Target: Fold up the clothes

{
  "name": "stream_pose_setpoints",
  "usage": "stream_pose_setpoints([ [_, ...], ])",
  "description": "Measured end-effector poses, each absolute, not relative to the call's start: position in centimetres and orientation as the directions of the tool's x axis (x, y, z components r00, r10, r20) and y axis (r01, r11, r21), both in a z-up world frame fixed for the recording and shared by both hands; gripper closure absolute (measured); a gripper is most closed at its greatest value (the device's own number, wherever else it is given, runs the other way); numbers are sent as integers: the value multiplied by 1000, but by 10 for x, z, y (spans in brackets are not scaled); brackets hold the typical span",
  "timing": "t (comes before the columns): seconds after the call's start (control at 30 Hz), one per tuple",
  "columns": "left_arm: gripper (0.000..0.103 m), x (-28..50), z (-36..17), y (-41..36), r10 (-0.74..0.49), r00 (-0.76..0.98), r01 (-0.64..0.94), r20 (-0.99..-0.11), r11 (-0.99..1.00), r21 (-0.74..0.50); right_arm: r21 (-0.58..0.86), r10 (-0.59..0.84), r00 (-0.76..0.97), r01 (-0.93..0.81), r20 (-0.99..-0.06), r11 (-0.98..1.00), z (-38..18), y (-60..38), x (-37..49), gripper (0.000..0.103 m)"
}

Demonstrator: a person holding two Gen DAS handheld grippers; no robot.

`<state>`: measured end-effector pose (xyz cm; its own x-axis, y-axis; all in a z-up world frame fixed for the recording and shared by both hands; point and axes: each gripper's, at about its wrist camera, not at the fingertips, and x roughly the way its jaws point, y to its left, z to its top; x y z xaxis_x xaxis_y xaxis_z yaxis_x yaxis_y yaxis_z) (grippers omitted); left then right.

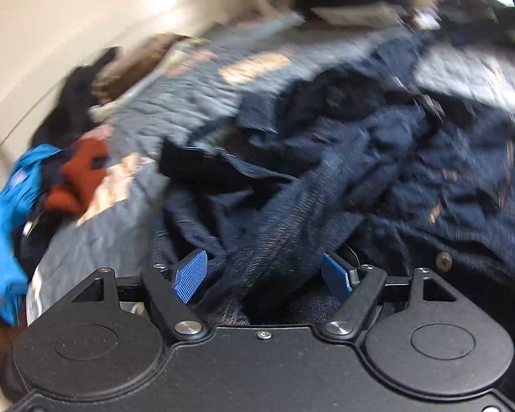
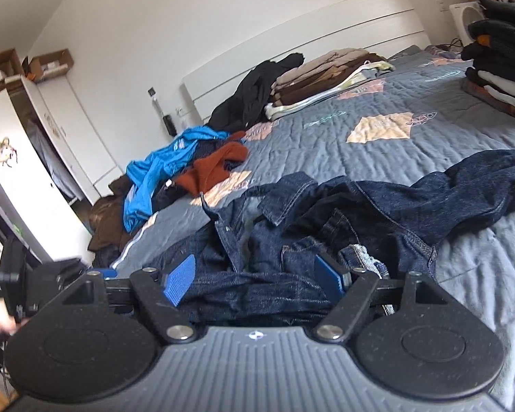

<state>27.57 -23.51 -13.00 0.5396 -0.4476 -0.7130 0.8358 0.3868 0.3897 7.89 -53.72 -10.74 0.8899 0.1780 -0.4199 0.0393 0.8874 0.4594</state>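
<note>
Jeans (image 2: 326, 219), one dark denim pair, lie crumpled on the bed (image 2: 395, 144) near its front edge, one leg trailing off to the right. Waistband and fly face up and open; nothing is squared or flat, so the pair is not folded.

Right claw (image 2: 255, 279): blue pads wide apart, denim bunched between them but not pinched. It sits low at the waistband end, probably to take an edge.

Left claw (image 1: 264, 273): pads also apart, a twisted band of denim running between them, not clamped. View heavily blurred.

Beyond the jeans: one loose heap holding a blue garment (image 2: 161, 168) and a rust garment (image 2: 213, 166), one folded beige-brown stack (image 2: 329, 79) by the headboard, one folded dark stack (image 2: 501, 65) far right. Sorted stacks suggest finished items are kept apart from the loose heap.
</note>
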Motion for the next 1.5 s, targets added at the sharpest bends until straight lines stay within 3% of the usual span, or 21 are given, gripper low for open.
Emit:
stream_pose_setpoints([
  [0.2, 31, 289, -164, -277, -359, 471, 882, -805, 208, 423, 439, 173, 876, 48, -450, 897, -115, -536, 83, 27],
  [0.27, 51, 291, -174, -281, -350, 485, 875, -801, 196, 443, 432, 170, 872, 52, -459, 900, -117, -537, 84, 27],
  [0.3, 71, 291, -178, -282, -349, 495, 869, -796, 192, 457, 429, 168, 870, 54, -463, 902, -118, -537, 84, 27],
  [0.33, 79, 285, -176, -279, -371, 532, 847, -762, 201, 493, 428, 167, 870, 56, -464, 902, -118, -537, 85, 27],
  [0.43, 89, 261, -168, -268, -439, 663, 736, -606, 231, 636, 430, 168, 867, 58, -469, 901, -120, -536, 91, 27],
  [0.47, 90, 248, -166, -262, -463, 719, 665, -519, 241, 707, 430, 168, 868, 57, -468, 901, -120, -536, 90, 27],
  [0.53, 91, 216, -174, -250, -490, 837, 391, -243, 225, 893, 431, 169, 868, 56, -466, 901, -119, -536, 89, 27],
  [0.57, 91, 205, -180, -245, -492, 855, 304, -164, 220, 927, 432, 170, 869, 55, -465, 900, -119, -536, 88, 27],
  [0.67, 88, 185, -207, -236, -443, 866, 327, -232, 149, 933, 434, 168, 871, 56, -461, 899, -119, -537, 88, 27],
  [0.73, 77, 174, -223, -231, -406, 856, 386, -319, 94, 918, 435, 169, 870, 57, -463, 899, -118, -535, 89, 27],
  [0.77, 71, 169, -230, -228, -386, 842, 432, -377, 65, 899, 433, 171, 869, 54, -464, 900, -118, -534, 89, 27],
  [0.8, 53, 164, -236, -225, -366, 825, 476, -431, 38, 879, 430, 174, 867, 51, -467, 901, -118, -532, 89, 27],
  [0.83, 44, 157, -235, -222, -372, 807, 504, -459, 26, 864, 427, 177, 865, 48, -470, 903, -118, -530, 89, 27],
  [0.93, 44, 145, -211, -218, -398, 760, 592, -515, 97, 800, 427, 193, 864, 27, -464, 904, -117, -527, 90, 27],
  [1.23, 43, 114, -115, -252, -607, 603, 742, -517, 189, 644, 437, 178, 871, 46, -458, 898, -112, -539, 84, 27],
  [1.37, 44, 136, -97, -301, -631, 457, 859, -627, 132, 494, 444, 146, 886, 73, -440, 893, -107, -552, 77, 27],
  [1.5, 56, 158, -108, -343, -596, 309, 938, -741, 64, 340, 459, 126, 894, 95, -429, 884, -104, -566, 70, 27],
])
